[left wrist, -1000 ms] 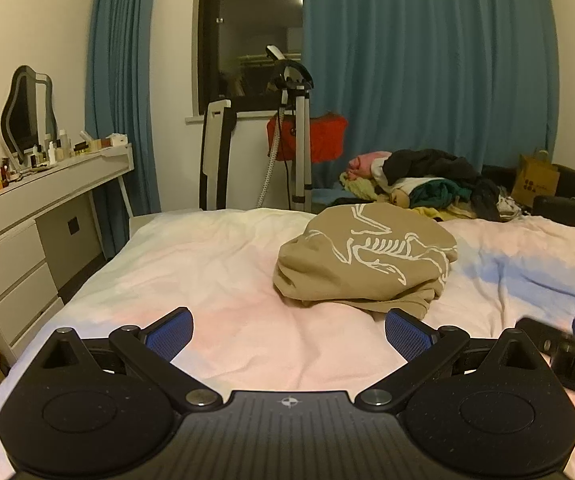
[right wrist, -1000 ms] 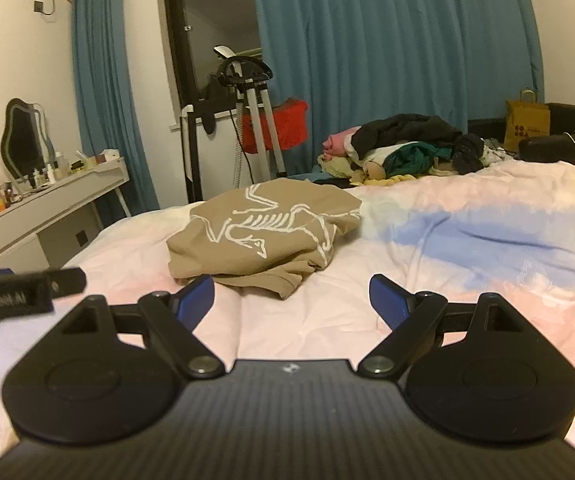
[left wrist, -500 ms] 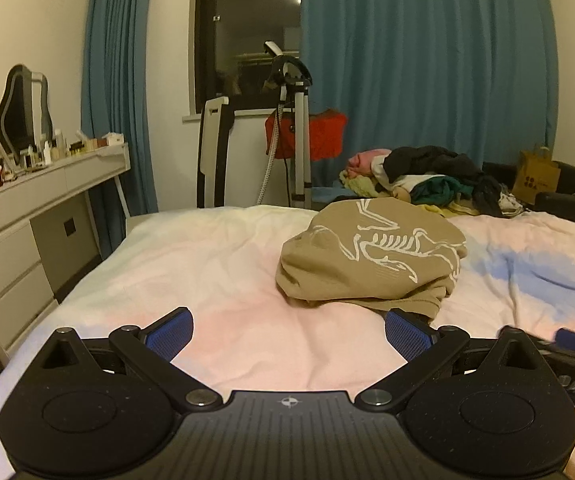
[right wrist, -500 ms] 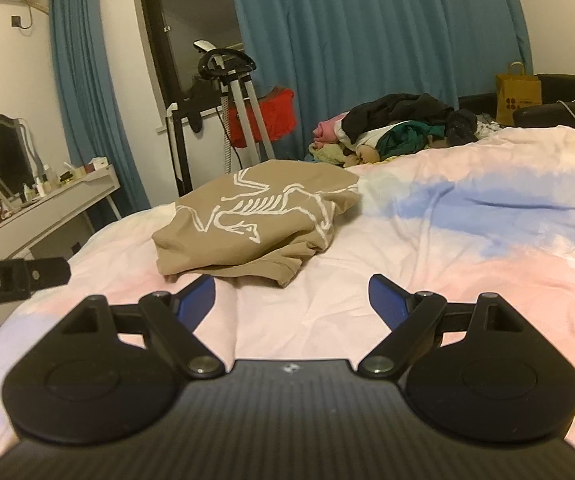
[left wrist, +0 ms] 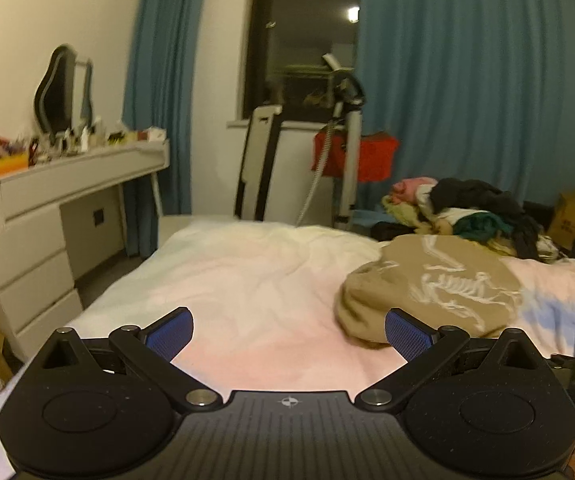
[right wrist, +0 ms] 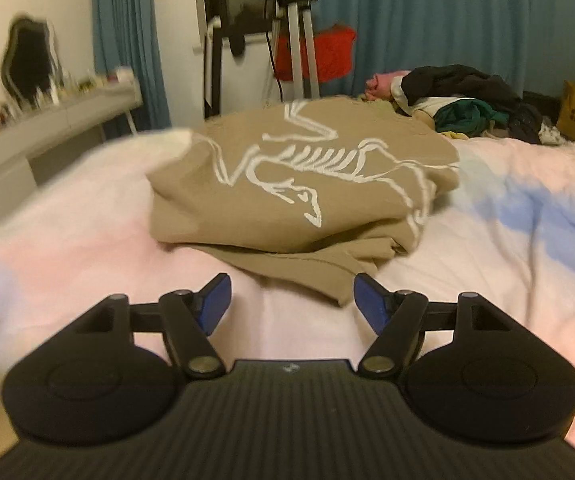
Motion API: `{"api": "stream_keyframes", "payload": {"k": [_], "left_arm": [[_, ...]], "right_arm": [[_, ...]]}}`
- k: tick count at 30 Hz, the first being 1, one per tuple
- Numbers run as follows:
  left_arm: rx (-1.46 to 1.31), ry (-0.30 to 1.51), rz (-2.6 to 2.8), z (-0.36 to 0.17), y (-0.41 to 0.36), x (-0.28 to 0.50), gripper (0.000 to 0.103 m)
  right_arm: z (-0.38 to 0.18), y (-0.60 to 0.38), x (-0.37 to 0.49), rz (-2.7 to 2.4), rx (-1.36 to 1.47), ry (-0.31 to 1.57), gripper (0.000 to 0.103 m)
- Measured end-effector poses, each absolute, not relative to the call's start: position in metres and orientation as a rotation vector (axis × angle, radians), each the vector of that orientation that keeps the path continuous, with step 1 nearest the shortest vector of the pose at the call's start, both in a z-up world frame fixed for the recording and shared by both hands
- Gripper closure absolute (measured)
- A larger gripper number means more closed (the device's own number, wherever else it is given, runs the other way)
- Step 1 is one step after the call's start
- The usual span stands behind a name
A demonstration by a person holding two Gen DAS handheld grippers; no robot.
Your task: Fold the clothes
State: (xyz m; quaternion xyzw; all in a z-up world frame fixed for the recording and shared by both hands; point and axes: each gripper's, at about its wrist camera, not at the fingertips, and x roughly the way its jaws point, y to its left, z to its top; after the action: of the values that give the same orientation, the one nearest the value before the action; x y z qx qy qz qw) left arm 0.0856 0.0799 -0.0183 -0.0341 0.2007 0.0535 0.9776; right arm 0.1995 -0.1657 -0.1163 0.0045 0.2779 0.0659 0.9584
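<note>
Right wrist: shirt (right wrist: 299, 196) before spread gripper (right wrist: 291, 304)

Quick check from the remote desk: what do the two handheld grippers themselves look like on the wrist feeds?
Both match: the left gripper and right gripper have matte black ribbed bodies with round side housings, black linkage arms on silver pivot pins, blue textured fingertip pads, and a small crosshair mark at centre. No cables or sleeves show.

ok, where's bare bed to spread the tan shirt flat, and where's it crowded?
Free: the pink sheet between the tan shirt and the bed's dresser-side edge, ahead of the left gripper; also the blue-pink stretch to the shirt's right. Crowded: the clothes pile behind the shirt. The right gripper sits at its hem.
</note>
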Motion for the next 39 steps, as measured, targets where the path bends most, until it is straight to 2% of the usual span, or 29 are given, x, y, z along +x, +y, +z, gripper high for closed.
{"api": "stream_keyframes", "payload": {"k": [5, 8, 9, 10, 13, 20, 27, 31, 39], "left_arm": [[-0.116, 0.476, 0.090, -0.038, 0.091, 0.109, 0.000], [-0.166, 0.524, 0.057, -0.048, 0.096, 0.121, 0.000], [-0.166, 0.527, 0.059, -0.050, 0.096, 0.122, 0.000], [-0.158, 0.529, 0.064, -0.051, 0.096, 0.122, 0.000], [-0.165, 0.509, 0.043, -0.048, 0.095, 0.117, 0.000], [-0.192, 0.459, -0.073, -0.037, 0.080, 0.096, 0.000], [-0.218, 0.437, -0.229, -0.027, 0.048, 0.053, 0.000], [-0.112, 0.350, -0.333, -0.024, 0.013, 0.019, 0.000], [0.076, 0.331, -0.256, -0.048, -0.059, 0.039, 0.000]], "right_arm": [[-0.138, -0.169, 0.227, -0.038, -0.044, 0.629, 0.037], [-0.133, -0.172, 0.226, -0.125, -0.053, 0.552, 0.038], [-0.129, -0.175, 0.225, -0.133, -0.043, 0.516, 0.059], [-0.125, -0.179, 0.224, -0.135, -0.024, 0.493, 0.086], [-0.103, -0.188, 0.212, -0.115, 0.016, 0.419, 0.094], [-0.020, -0.197, 0.142, 0.000, -0.072, 0.182, 0.097], [0.058, -0.234, 0.056, 0.105, 0.016, 0.047, 0.097], [0.068, -0.250, 0.013, 0.165, 0.081, 0.017, 0.097], [0.047, -0.276, -0.011, 0.211, 0.206, 0.072, 0.097]]}}
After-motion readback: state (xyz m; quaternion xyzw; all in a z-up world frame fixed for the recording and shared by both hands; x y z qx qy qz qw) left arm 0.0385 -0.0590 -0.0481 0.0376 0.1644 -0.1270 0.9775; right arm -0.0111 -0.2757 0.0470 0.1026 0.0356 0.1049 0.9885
